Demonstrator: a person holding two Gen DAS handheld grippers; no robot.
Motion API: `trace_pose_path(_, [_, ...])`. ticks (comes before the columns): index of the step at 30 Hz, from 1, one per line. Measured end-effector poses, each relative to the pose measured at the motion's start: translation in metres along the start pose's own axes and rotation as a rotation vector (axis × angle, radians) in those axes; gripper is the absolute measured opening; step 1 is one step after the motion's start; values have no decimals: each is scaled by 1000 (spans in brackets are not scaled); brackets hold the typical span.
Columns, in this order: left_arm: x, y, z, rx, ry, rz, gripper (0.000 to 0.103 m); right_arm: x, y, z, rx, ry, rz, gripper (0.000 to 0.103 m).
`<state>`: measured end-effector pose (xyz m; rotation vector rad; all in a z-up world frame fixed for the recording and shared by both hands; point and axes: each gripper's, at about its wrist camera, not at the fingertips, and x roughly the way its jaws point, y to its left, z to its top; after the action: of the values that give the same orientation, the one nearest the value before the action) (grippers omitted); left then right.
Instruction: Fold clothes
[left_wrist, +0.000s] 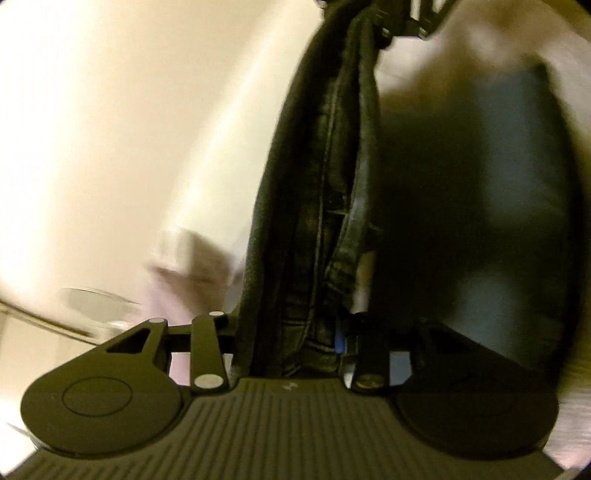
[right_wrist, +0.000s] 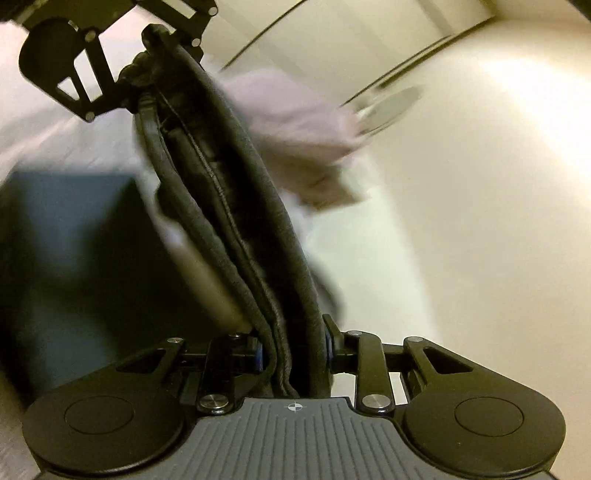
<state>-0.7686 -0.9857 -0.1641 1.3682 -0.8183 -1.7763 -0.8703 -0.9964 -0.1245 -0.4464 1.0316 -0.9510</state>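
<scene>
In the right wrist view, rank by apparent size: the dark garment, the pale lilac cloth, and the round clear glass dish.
1. Dark denim-like garment, stretched between left gripper and right gripper, though enlarged by nearness.
2. Pale lilac cloth, blurred.
3. Round clear glass dish, smallest, but farthest.

One dark garment, two grippers (both clamped on it)

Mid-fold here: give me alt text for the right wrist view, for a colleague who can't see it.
The right gripper is shut on a bunched edge of a dark garment, which stretches taut up to the left gripper, also clamping it. Behind, blurred by motion, lie pale lilac cloth and a cream surface.
</scene>
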Motion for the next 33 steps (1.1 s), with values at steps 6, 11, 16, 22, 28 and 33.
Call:
trace_pose_path(6, [7, -67, -24, 54, 7, -72, 44, 3, 72, -33, -127, 96, 141, 33])
trace_pose_path(11, [7, -49, -27, 40, -2, -83, 48, 3, 67, -29, -108, 89, 152, 35])
trace_pose_path(16, [9, -35, -24, -4, 19, -82, 38, 9, 65, -51, -69, 102, 180, 29])
trace_pose_path(22, [-5, -44, -29, -47, 24, -78, 36, -6, 59, -41, -63, 71, 163, 28])
trace_pose_path(28, [8, -73, -37, -19, 38, -88, 42, 11, 86, -40, -148, 129, 161, 35])
trace_pose_path(33, [-7, -47, -47, -50, 12, -127, 48, -1, 76, -39, -118, 172, 159, 39])
